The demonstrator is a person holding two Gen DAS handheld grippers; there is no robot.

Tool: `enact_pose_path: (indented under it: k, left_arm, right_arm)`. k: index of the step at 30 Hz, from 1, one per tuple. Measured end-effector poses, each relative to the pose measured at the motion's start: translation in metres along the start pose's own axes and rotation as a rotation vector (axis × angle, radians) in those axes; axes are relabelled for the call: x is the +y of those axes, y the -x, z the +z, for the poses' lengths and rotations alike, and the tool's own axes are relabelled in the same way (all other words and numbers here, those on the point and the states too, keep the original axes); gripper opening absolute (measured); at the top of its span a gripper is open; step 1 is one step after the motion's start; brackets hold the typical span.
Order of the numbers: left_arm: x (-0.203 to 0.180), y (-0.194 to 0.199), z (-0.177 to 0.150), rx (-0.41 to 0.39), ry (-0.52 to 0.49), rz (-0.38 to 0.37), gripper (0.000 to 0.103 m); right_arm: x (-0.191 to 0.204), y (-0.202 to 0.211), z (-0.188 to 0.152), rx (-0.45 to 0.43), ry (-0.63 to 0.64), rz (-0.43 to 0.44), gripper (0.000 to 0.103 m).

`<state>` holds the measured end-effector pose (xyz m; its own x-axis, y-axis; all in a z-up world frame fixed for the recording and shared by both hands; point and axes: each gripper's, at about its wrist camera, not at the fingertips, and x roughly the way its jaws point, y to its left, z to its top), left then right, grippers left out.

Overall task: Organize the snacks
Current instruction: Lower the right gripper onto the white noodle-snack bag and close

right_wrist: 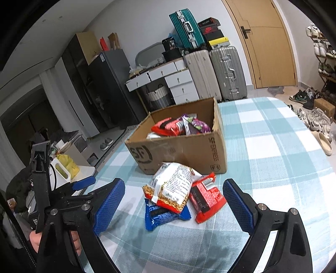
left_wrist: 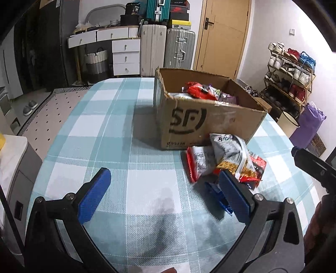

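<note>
With both grippers' jaws released, the right gripper (right_wrist: 174, 206) risked dragging the overlapped red packet (right_wrist: 206, 199) along with the noodle packet (right_wrist: 170, 187), missing the box (right_wrist: 178, 151).

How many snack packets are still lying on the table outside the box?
3, piled before the cardboard box: a noodle packet on top, a blue packet beneath it, a red packet beside. Others may be hidden underneath.

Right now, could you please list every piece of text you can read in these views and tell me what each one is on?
"SF": front of the cardboard box.
"SF EXPRESS": side of the same box, right wrist view.
"30": dark box on the dresser.
Print on the white noodle packet, red packet and blue packet: too blurred to read.
</note>
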<state>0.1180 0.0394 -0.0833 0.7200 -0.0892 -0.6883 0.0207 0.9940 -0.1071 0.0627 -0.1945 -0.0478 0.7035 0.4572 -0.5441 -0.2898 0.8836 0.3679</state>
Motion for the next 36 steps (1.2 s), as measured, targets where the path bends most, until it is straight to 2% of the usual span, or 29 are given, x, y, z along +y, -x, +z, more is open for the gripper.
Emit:
enact_pose_path:
  k: [16,33,35,36]
  left_arm:
    - [0.016,-0.021,-0.017,0.033,0.020,-0.015,0.102]
    - [0.036,-0.033,-0.019,0.054,0.052,-0.023,0.102]
    - [0.037,-0.031,-0.021,0.055,0.055,-0.022,0.102]
    - [0.038,-0.031,-0.021,0.055,0.056,-0.020,0.102]
  right_arm:
    - [-0.007,-0.070,-0.007,0.109,-0.005,0.026,0.096]
    - [0.007,-0.128,0.004,0.162,0.044,0.022,0.096]
    - [0.009,-0.133,0.004,0.165,0.052,0.010,0.092]
    - [0.010,-0.135,0.003,0.170,0.054,0.012,0.083]
